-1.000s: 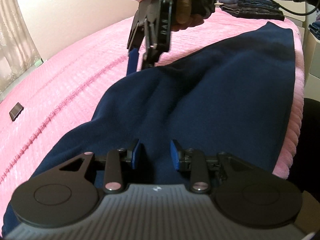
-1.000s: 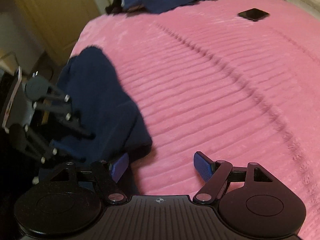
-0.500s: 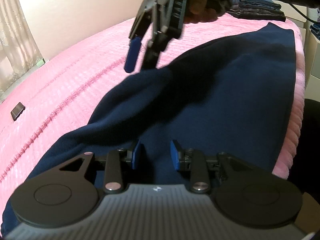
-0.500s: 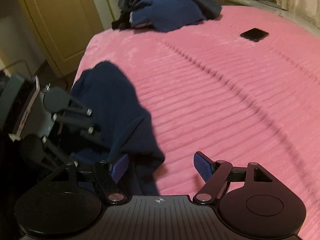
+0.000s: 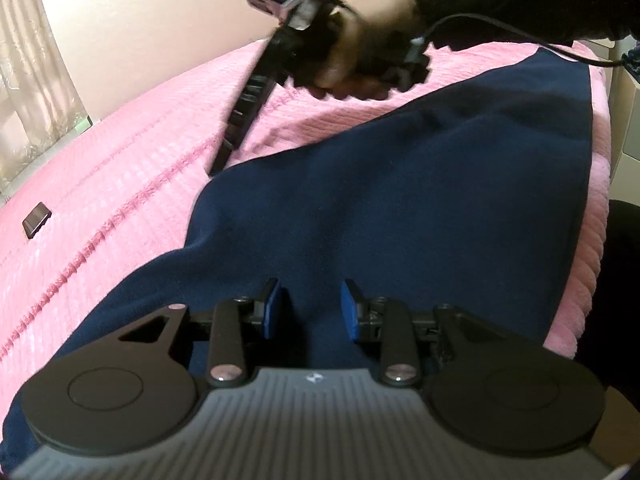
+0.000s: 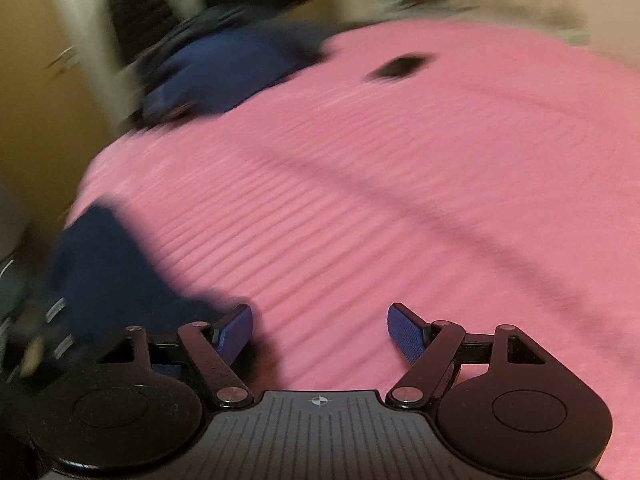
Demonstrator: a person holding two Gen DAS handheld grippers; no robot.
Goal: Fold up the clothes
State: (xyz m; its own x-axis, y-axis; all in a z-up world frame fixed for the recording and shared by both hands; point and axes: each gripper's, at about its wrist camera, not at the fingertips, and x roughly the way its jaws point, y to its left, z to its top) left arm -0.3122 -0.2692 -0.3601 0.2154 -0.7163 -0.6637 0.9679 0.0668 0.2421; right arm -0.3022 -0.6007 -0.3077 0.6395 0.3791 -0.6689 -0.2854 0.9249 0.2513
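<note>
Here, left gripper (image 5: 307, 306) jaws clenched on a fold of the navy garment (image 5: 420, 208) — spread over the pink bed (image 5: 120, 168). Right gripper (image 6: 320, 330) jaws released — nothing between.

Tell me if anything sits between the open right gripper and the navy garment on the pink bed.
Nothing visible does. The right gripper hangs open over bare pink bedspread, with the navy garment just to its left. The small dark object lies far off. The left gripper has garment fabric between its pads.
</note>
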